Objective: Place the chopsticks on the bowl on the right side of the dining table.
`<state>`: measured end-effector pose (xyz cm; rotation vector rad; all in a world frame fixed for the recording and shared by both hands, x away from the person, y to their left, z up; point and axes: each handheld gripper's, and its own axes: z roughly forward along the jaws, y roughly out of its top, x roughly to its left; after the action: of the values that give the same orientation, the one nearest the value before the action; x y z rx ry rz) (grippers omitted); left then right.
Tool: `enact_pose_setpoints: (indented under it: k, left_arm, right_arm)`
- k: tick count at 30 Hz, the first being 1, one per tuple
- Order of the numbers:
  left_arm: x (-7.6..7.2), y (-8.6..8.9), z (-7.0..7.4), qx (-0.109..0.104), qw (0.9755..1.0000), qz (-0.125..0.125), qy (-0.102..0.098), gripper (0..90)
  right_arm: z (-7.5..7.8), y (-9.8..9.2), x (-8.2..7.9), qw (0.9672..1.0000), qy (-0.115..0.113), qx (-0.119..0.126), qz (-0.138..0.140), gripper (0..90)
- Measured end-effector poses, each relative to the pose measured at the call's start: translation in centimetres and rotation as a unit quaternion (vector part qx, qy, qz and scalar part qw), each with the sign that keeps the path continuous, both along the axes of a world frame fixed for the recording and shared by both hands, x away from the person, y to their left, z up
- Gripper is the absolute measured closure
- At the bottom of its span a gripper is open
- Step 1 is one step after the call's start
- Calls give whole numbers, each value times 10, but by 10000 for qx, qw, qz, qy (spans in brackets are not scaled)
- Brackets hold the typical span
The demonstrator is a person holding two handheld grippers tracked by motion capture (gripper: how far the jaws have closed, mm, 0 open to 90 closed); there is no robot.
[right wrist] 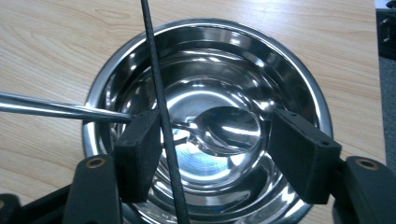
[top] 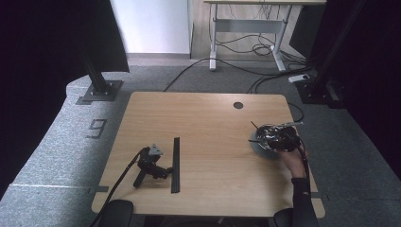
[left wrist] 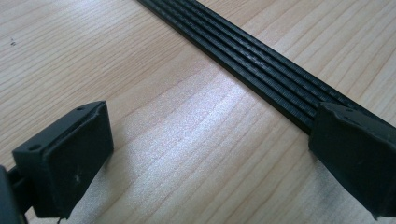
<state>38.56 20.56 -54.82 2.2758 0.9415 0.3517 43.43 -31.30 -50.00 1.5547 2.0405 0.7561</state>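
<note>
A steel bowl (top: 259,146) (right wrist: 299,70) stands near the table's right edge. In it lies a metal spoon (right wrist: 229,130), its handle running out over the rim to the left in the right gripper view. A thin black rod (right wrist: 156,70) crosses the bowl in front of the left jaw. My right gripper (top: 276,137) (right wrist: 215,119), held by a hand, hovers over the bowl; its jaws straddle the spoon's head, with a gap on the right side. My left gripper (top: 165,171) (left wrist: 210,116) lies open on the table beside a long black ribbed strip (top: 176,165) (left wrist: 261,65).
The wooden table (top: 208,123) has a round cable hole (top: 238,105) at the back. Grey carpet surrounds it, with black frame posts (top: 99,80) at both sides. A white desk (top: 246,28) and loose cables stand behind.
</note>
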Motion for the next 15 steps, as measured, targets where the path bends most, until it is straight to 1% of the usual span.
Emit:
enact_pose_setpoints:
  k: [9,13,15]
  left_arm:
    - [0,0,0,3,10000,1,-1,0]
    - [0,0,0,-1,10000,-1,0,0]
    - [0,0,0,3,10000,2,-2,0]
  right_arm:
    - [-2,-9,0,9999,-29,52,-137,421]
    - [-1,-11,0,9998,-82,8,-178,420]
    - [0,-12,-1,9997,-128,3,-208,397]
